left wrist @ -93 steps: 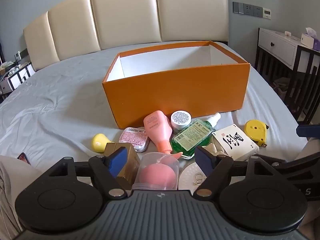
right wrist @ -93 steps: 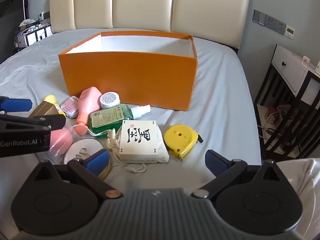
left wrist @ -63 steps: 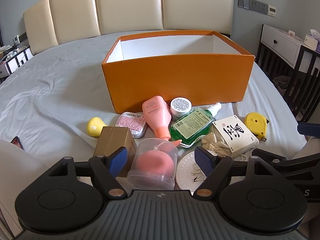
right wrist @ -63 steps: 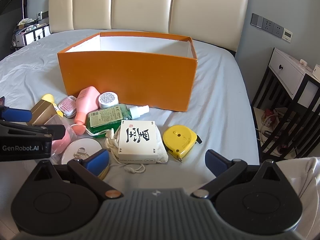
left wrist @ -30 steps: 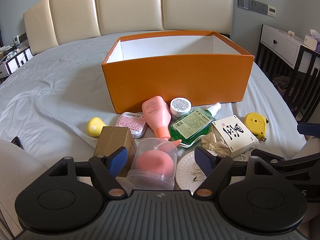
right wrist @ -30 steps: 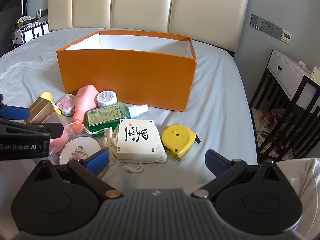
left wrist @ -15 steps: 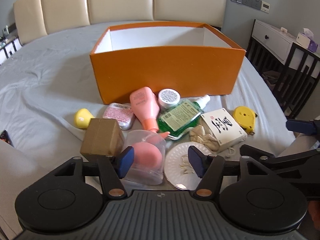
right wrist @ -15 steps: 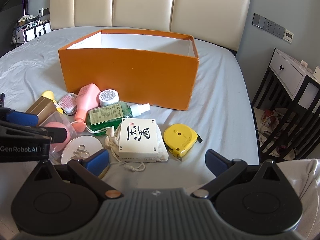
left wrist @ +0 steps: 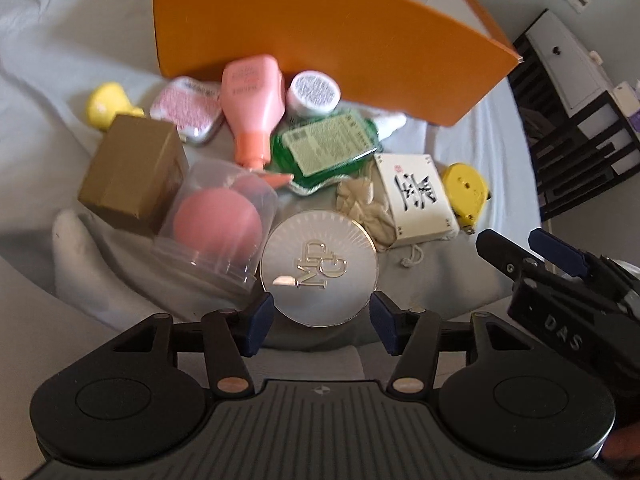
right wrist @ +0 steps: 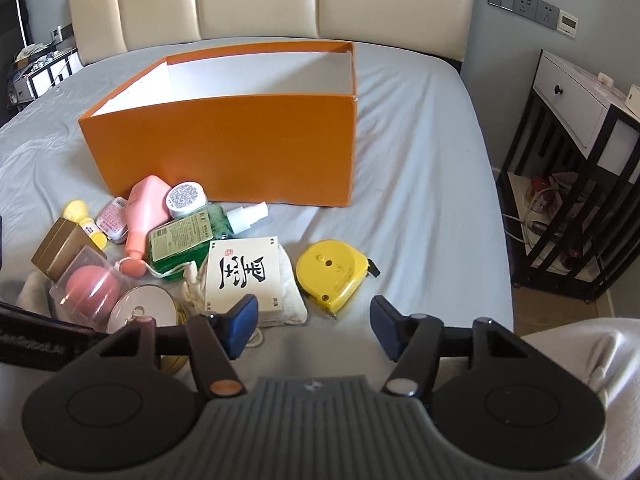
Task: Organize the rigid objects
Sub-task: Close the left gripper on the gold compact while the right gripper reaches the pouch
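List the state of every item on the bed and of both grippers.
Orange cardboard box: open, upright, looks empty.
Round silver tin: lid on, flat.
Pink plastic bottle: capped, lying down.
Green spray bottle: capped, lying down.
Clear plastic case: closed around a pink sponge.
Yellow tape measure: retracted.
Left gripper: open, astride the tin.
Right gripper: open, holding nothing.

round silver tin (left wrist: 319,266): "MdG" monogram | white box (right wrist: 242,273): 墨 | right tongs (left wrist: 560,312): "DAS"

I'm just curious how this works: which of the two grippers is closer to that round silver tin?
Left. The left gripper is open right at the near edge of the round silver tin. The right gripper is open off to the tin's right, nearer the yellow tape measure.
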A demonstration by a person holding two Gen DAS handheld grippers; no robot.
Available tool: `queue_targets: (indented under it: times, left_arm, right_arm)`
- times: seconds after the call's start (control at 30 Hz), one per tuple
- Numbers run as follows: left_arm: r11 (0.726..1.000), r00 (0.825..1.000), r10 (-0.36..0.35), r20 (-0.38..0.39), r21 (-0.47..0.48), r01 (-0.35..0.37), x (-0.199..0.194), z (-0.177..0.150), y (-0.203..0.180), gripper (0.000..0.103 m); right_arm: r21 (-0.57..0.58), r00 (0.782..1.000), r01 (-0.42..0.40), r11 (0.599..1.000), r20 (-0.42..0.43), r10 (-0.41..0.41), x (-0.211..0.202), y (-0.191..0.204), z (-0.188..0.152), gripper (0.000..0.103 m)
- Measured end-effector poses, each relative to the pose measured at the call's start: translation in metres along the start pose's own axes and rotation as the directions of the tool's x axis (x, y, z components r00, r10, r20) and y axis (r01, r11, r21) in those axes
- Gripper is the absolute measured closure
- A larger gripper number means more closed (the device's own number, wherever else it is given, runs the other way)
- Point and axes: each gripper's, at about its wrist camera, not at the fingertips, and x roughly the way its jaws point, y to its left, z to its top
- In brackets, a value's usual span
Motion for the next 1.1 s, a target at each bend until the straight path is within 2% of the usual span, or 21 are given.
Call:
queue_targets:
  times: [0.13, 0.23, 0.3, 0.37, 0.43, 0.6, 0.7, 0.8, 0.9, 0.97, 1.1]
  left_arm:
    - [0.998, 1.0, 0.024, -0.011, -0.062, -0.025, 0.011, 0.004, 0.004, 0.025]
    - [0.994, 1.0, -0.003, -0.022, -0.106, 0.001, 0.018, 0.005, 0.008, 0.013]
    - [0.989, 0.999, -0.034, -0.038, -0.145, 0.028, 0.026, 0.006, 0.013, 0.009]
    - [0.982, 0.996, -0.062, -0.059, -0.182, 0.05, 0.032, 0.007, 0.017, 0.009]
    - [0.981, 0.996, -0.054, -0.065, -0.188, 0.041, 0.036, 0.007, 0.017, 0.013]
    - [0.982, 0.997, -0.043, -0.064, -0.184, 0.031, 0.032, 0.008, 0.014, 0.016]
    - [0.987, 0.999, -0.034, -0.032, -0.159, 0.029, 0.027, 0.01, 0.01, 0.016]
    - [0.991, 0.999, -0.039, 0.005, -0.127, 0.039, 0.018, 0.013, 0.005, 0.017]
    - [0.991, 0.998, -0.05, 0.029, -0.119, 0.053, 0.012, 0.014, 0.003, 0.017]
    - [0.989, 0.997, -0.066, 0.043, -0.131, 0.071, 0.01, 0.014, 0.006, 0.017]
    - [0.98, 0.993, -0.093, 0.067, -0.171, 0.104, 0.007, 0.013, 0.011, 0.017]
  right_arm:
    - [0.021, 0.998, -0.062, 0.998, -0.011, 0.062, 0.006, -0.001, 0.001, 0.041]
    - [0.069, 0.994, -0.107, 0.992, -0.028, 0.109, 0.012, -0.006, 0.005, 0.041]
    - [0.124, 0.987, -0.146, 0.982, -0.052, 0.153, 0.019, -0.011, 0.009, 0.041]
    - [0.188, 0.975, -0.185, 0.965, -0.091, 0.205, 0.03, -0.016, 0.015, 0.041]
    - [0.259, 0.961, -0.209, 0.943, -0.124, 0.247, 0.042, -0.021, 0.018, 0.041]
    - [0.367, 0.928, -0.219, 0.904, -0.209, 0.309, 0.067, -0.024, 0.023, 0.04]
    - [0.404, 0.917, -0.194, 0.894, -0.249, 0.311, 0.079, -0.024, 0.024, 0.039]
    - [0.449, 0.902, -0.193, 0.873, -0.269, 0.338, 0.091, -0.025, 0.025, 0.03]
    - [0.496, 0.894, -0.192, 0.847, -0.268, 0.36, 0.099, -0.026, 0.026, 0.028]
    - [0.52, 0.892, -0.195, 0.832, -0.259, 0.371, 0.101, -0.028, 0.026, 0.032]
    - [0.527, 0.898, -0.21, 0.824, -0.229, 0.376, 0.095, -0.03, 0.024, 0.049]
